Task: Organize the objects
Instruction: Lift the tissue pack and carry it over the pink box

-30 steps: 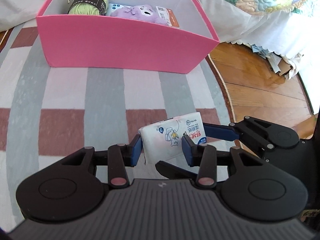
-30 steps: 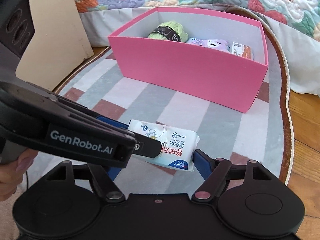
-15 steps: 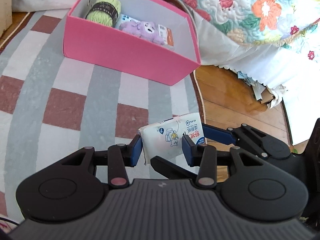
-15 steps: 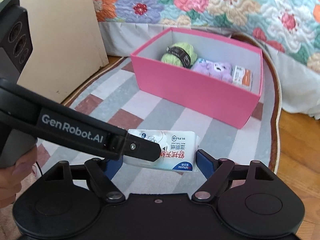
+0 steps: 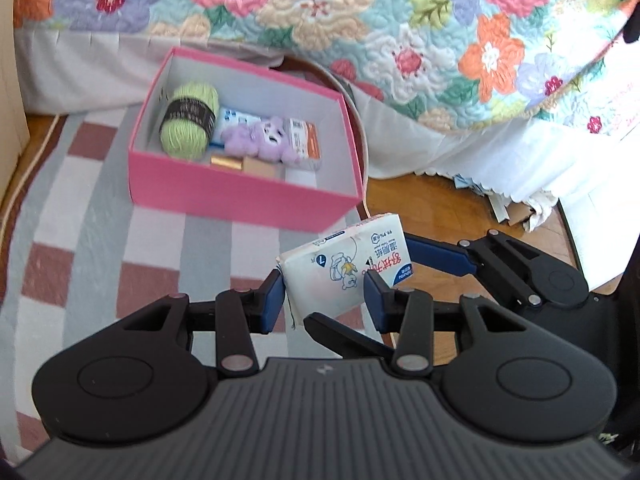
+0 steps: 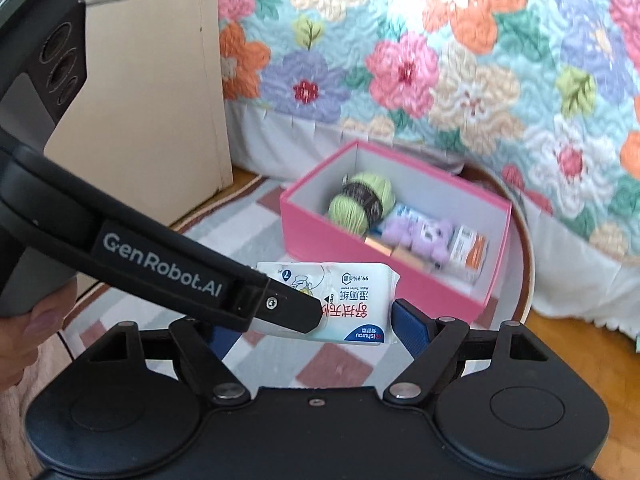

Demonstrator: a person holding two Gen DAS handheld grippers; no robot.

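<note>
Lifting off the rug (image 5: 100, 240), the wipes pack (image 5: 344, 268) now hangs well above where it lay a second ago, pinched by both the left claw (image 5: 324, 300) and the right claw (image 6: 304, 320). The pink box (image 5: 240, 196) sits lower and farther, so a carry into it seems next. White, soft, slightly crumpled pack.
</note>
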